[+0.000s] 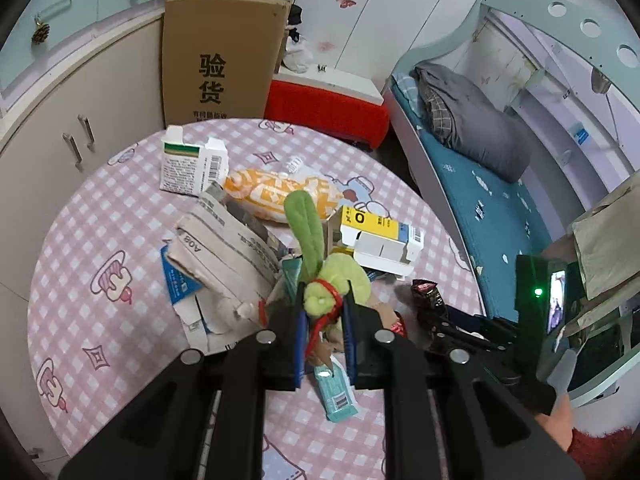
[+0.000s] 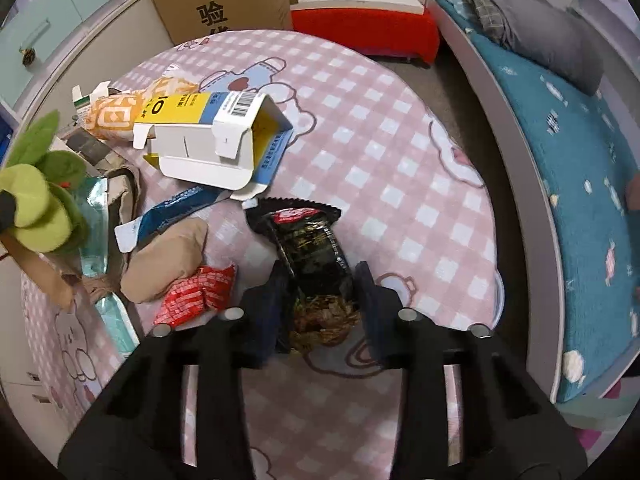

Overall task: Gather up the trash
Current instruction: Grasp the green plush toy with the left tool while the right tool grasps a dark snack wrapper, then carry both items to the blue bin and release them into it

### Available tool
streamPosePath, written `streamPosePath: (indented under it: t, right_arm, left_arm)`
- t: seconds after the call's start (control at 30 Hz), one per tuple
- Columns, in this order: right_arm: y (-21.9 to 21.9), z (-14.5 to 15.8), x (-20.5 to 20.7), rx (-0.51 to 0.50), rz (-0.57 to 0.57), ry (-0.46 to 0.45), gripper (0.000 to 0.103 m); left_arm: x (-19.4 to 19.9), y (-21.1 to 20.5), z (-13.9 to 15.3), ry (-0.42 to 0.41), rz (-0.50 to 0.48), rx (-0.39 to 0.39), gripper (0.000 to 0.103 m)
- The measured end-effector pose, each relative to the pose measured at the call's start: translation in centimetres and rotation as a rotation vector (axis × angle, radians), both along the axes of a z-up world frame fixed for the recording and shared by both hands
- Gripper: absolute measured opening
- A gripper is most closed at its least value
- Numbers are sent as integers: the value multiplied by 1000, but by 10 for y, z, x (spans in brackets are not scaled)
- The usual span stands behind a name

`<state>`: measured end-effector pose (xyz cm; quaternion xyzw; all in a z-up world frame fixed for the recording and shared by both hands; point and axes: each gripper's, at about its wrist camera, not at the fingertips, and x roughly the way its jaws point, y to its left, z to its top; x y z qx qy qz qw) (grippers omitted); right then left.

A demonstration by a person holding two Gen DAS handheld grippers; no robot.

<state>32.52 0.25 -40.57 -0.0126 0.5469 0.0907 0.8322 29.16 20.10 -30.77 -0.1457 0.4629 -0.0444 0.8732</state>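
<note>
- Left wrist view: bench (image 1: 100, 208) under a pink checked cloth, trash heaped mid-surface. Bed (image 1: 472, 184) on the right, tall cardboard box (image 1: 220, 64) standing behind the bench.
- Biggest trash: folded newspaper (image 1: 224, 248), orange bag (image 1: 280, 196), yellow-and-white carton (image 1: 380, 236), small white-and-green carton (image 1: 188, 168) at the far edge. A teal wrapper (image 1: 334, 392) lies just under the left gripper.
- Left gripper (image 1: 323, 308): jaws closed on a green plush toy (image 1: 324, 280) tied with red string, its leaf sticking up over the pile. Looks lifted clear of the bench, but I can't confirm that.
- Right gripper (image 2: 320, 292): jaws either side of a black snack wrapper (image 2: 308, 240), both apparently touching it, so a grip on the near end. Contents show through the torn end right at the jaws.
- Risk 1: torn end faces the gripper. Tip it on the lift and crumbs spill onto the cloth.
- Risk 2: grip sits on thin film at one end, so it may slip out if pulled fast.
- Risk 3: loose red string on the toy could snag the teal wrapper or newspaper and drag them.
- Risk 4: the toy may not be trash at all; that's a judgement call.
- Right wrist view only: red packet (image 2: 196, 296), tan pouch (image 2: 168, 260), the yellow carton's open end, wrapper detail.
- Left wrist view only: newspaper spread, far white-and-green carton whole, the right gripper's body with a green light, what may be a paper bag (image 1: 608, 236) at the right edge. No bin identified in either view.
</note>
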Motion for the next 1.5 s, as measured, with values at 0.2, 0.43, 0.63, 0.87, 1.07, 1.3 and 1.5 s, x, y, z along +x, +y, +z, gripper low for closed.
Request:
streamPosePath:
  t: [0.2, 0.43, 0.63, 0.87, 1.07, 1.3, 1.5]
  right_arm:
    - [-10, 20, -8, 61, -30, 3, 22]
    - [-11, 81, -40, 217, -51, -50, 22]
    - [10, 133, -62, 307, 13, -109, 22]
    - [15, 173, -84, 356, 39, -166, 22]
    - [-2, 187, -101, 372, 27, -186, 22]
    - [-40, 188, -112, 371, -15, -199, 22]
    - [-93, 184, -114, 381, -69, -204, 22]
  left_arm:
    - [-16, -2, 24, -36, -13, -12, 15]
    - [-38, -6, 60, -90, -37, -4, 15]
    - [-60, -6, 85, -122, -39, 21, 15]
    - [-82, -11, 109, -152, -38, 40, 15]
    - [-92, -26, 125, -186, -61, 34, 15]
    - [-93, -67, 135, -206, -118, 34, 15]
    - [-84, -114, 134, -202, -167, 37, 15]
